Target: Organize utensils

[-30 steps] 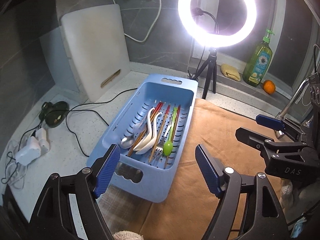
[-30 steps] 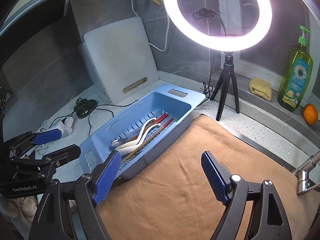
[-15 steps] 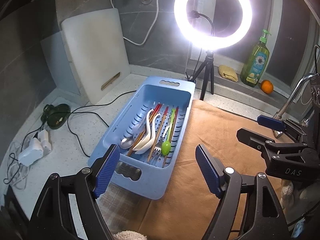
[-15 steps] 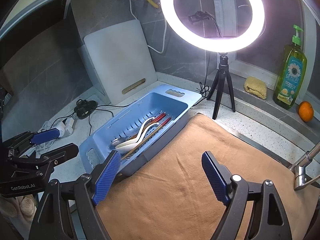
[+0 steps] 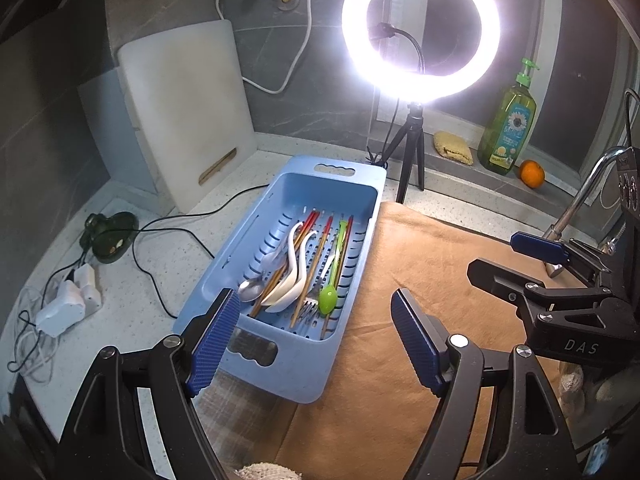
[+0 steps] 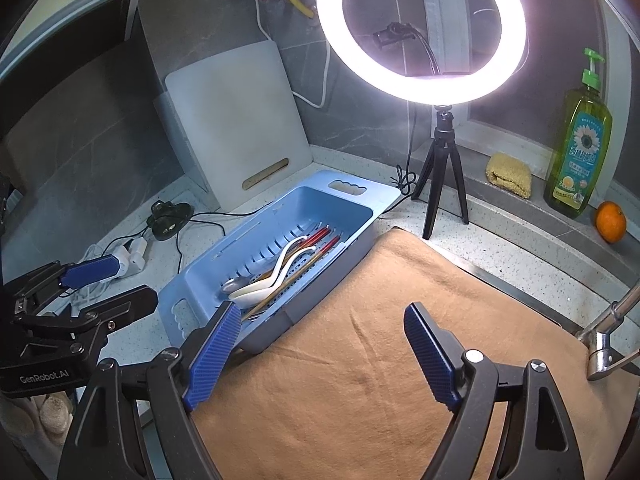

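Both my claws hang wide and hold nothing. My left gripper (image 5: 316,334) hovers over the near end of the blue basket (image 5: 348,200), its left finger (image 5: 214,336) over the basket's near rim and its right finger out above the brown cloth (image 5: 440,264). My right gripper (image 6: 320,350) sits over that cloth, with the basket ahead and to its left.

Just ahead of my left claw, all the utensils lie together on the basket floor: a steel spoon (image 5: 250,290), two white soup spoons (image 5: 290,284), a green spoon (image 5: 329,301), a fork (image 5: 309,305) and the red-tipped chopsticks (image 5: 326,232). Their long axes run along the basket's length, away from my left claw, bowls and tines at the near end and handles pointing off toward the ring light (image 5: 420,28).

My left claw is plainly the nearer one; the bowls lie almost between its fingers. From the right, the basket wall hides much of the pile.

Whether this bundle is waiting to be sorted out onto the cloth, or has been gathered here as its tidy place, I cannot tell.
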Action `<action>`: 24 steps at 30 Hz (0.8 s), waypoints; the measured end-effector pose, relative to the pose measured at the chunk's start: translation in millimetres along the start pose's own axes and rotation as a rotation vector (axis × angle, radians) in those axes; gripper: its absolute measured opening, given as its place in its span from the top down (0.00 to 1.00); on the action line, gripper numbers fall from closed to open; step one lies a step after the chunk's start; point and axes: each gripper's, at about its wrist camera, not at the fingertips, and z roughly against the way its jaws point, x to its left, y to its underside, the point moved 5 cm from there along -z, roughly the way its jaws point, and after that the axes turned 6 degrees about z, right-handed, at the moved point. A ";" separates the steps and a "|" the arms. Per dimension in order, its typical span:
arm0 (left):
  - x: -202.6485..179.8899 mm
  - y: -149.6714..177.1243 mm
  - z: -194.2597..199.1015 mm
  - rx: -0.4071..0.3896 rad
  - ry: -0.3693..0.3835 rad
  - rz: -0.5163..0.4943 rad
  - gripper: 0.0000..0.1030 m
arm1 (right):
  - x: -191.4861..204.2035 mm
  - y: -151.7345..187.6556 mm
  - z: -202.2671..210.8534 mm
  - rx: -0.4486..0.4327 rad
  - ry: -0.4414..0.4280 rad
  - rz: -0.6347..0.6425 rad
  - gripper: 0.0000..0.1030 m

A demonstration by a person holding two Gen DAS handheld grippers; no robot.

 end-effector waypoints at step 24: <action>-7.4 -0.8 -7.9 0.017 -0.012 0.001 0.24 | -5.8 -2.5 -7.3 0.007 -0.003 0.000 0.21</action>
